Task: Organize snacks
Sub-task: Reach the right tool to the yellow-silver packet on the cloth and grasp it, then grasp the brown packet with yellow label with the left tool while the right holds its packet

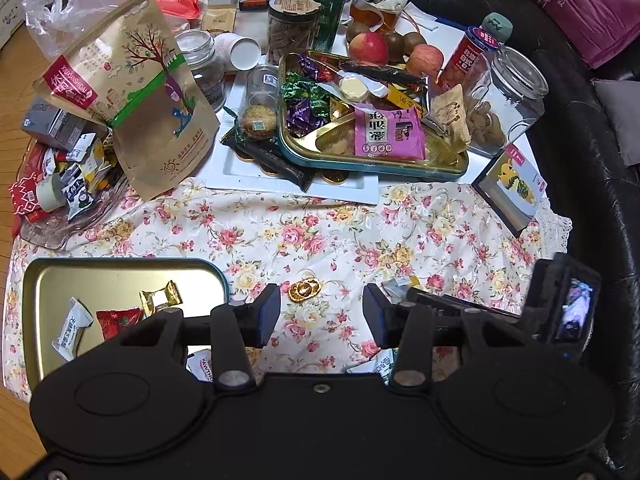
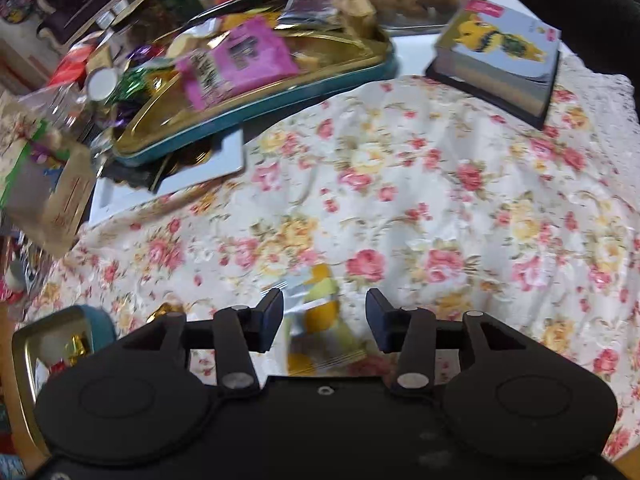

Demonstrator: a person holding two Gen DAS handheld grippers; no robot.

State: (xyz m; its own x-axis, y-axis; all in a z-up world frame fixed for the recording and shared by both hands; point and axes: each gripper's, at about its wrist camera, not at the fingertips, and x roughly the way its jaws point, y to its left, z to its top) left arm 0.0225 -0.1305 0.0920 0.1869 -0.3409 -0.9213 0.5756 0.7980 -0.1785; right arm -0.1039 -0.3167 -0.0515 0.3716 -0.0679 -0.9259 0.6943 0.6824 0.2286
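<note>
At nine o'clock the shallow metal tin (image 1: pixel 120 276) already held three wrapped sweets; the left gripper (image 1: pixel 322 312) hung with jaws apart and empty over a glossy gold ingot candy (image 1: pixel 305 290) on the floral cloth (image 1: pixel 400 240). At three o'clock the right gripper (image 2: pixel 325 316) stood parted around a crinkly yellow sachet (image 2: pixel 320 332), not pinching it; squeezing flat across its middle would likely suit before carrying it to the tin

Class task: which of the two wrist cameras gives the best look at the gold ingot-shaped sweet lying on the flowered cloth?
The left wrist view. The gold ingot-shaped sweet lies sharp and whole on the flowered cloth, just ahead of the left gripper. The right wrist view is blurred and shows only a gold glint behind its finger linkage, possibly that sweet.
</note>
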